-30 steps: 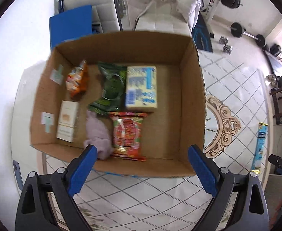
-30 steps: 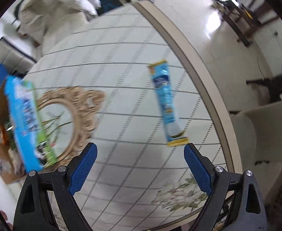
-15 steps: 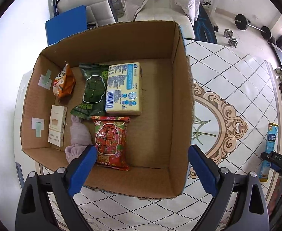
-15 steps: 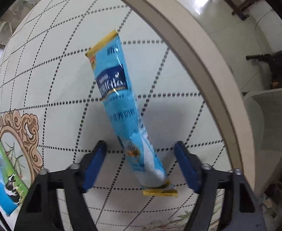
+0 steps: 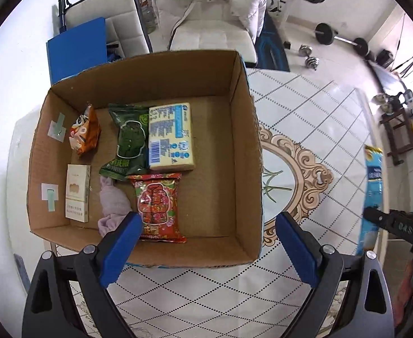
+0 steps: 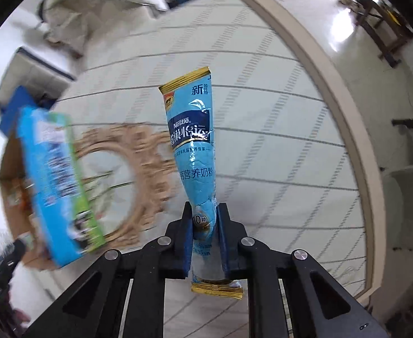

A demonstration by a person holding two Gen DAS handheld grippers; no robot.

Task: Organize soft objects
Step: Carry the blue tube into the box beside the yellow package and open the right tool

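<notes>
Both fingers (image 6: 223,231) of the right gripper (image 6: 205,233) pinch a long, creased light-blue sachet (image 6: 195,152) with gold-striped ends, while the left gripper (image 5: 209,242) hangs open-jawed.

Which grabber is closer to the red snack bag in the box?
Left. The left gripper hovers right over the red snack bag; the right gripper is away, clamping the blue sachet.

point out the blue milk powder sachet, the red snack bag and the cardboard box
blue milk powder sachet (image 6: 191,140), right wrist view, on its dark printed band
red snack bag (image 5: 157,205), left wrist view, on its printed front
cardboard box (image 5: 244,146), left wrist view, on its right wall
</notes>
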